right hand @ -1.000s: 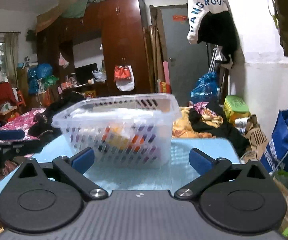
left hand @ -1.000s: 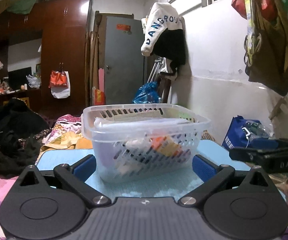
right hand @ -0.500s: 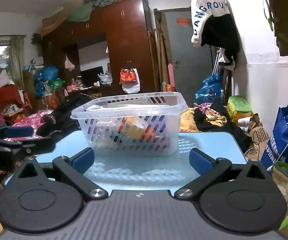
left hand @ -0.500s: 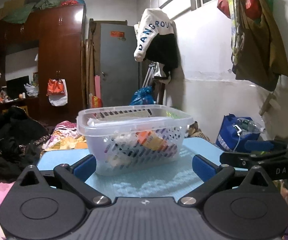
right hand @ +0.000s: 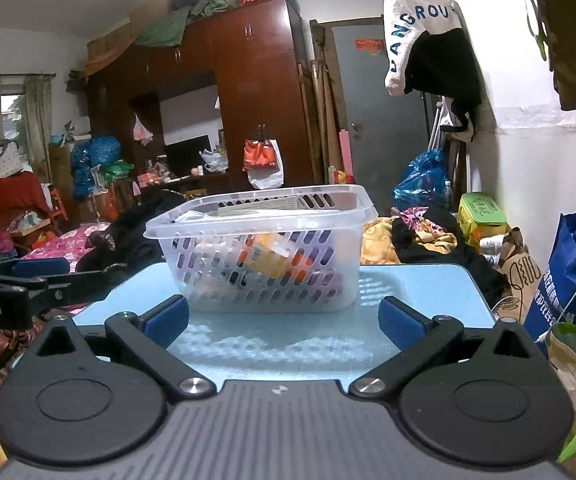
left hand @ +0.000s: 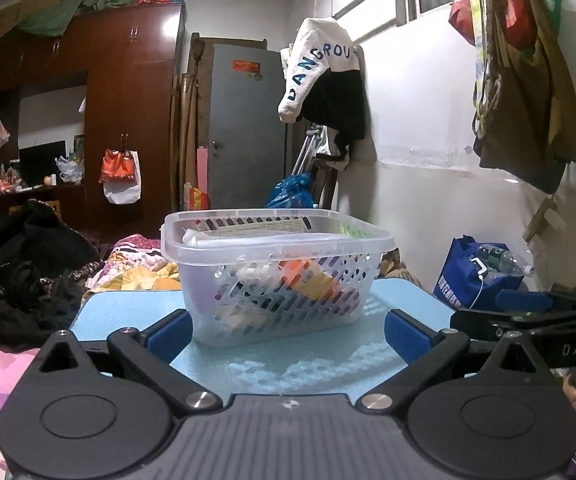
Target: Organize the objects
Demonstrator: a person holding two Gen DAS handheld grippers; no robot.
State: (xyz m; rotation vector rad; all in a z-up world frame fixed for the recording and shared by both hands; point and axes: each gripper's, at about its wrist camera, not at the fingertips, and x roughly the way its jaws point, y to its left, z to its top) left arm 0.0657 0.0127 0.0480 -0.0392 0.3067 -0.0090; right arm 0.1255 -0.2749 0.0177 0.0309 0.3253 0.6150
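Change since a second ago: basket [left hand: 276, 268] looks smaller and farther off in both wrist views; more of the blue table [left hand: 307, 356] shows in front of it, so both grippers have drawn back from it.
Basket: clear slotted plastic, upright on the blue table, toward the far side, near the middle across its width; packets and an orange-and-yellow box [right hand: 266, 258] lie inside, with a flat white item across the top.
Left gripper [left hand: 286, 334]: jaws spread wide, blue pads level with the basket's two near corners but short of them, nothing between them.
Right gripper [right hand: 284, 320]: jaws also wide apart and empty, pads just short of the basket's near wall.
Side by side: right gripper shows at the right edge of the left view, left gripper at the left edge of the right view, both held low over the table's near part.
Table edges: far edge runs just behind the basket; right edge drops toward a blue bag [right hand: 567, 280]; left edge borders dark clothes [left hand: 28, 280] on a bed.
Open room: bare tabletop between the pads and the basket, and a strip on each side of the basket.
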